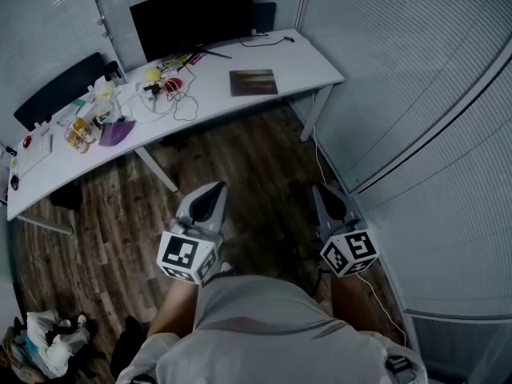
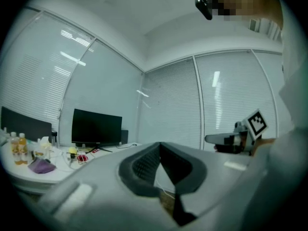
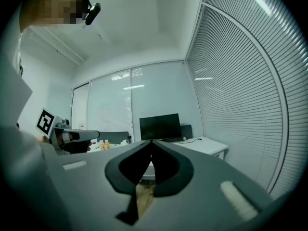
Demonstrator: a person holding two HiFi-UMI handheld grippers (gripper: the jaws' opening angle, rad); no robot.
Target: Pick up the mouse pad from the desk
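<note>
The mouse pad (image 1: 254, 82), a dark brownish square, lay flat on the right part of the white desk (image 1: 308, 61), in front of the black monitor (image 1: 192, 18) and a little to its right. Nothing rested on it. To its left the desk was crowded: loose cables (image 1: 182, 101), a purple cloth-like item (image 1: 117, 132) and some small bottles (image 1: 79, 133) (too small to make out further).

The person stood back from the desk on the wooden floor (image 1: 240, 166), holding both grippers level and pointed toward it. The left gripper (image 1: 214, 189) had its jaws pressed together with nothing between them, and in its own view only floor and desk showed beyond the tips. The right gripper (image 1: 321, 189) was likewise closed and empty, its jaws meeting at a point. Both grippers were well apart from the mouse pad, side by side, with neither touching the desk.
</note>
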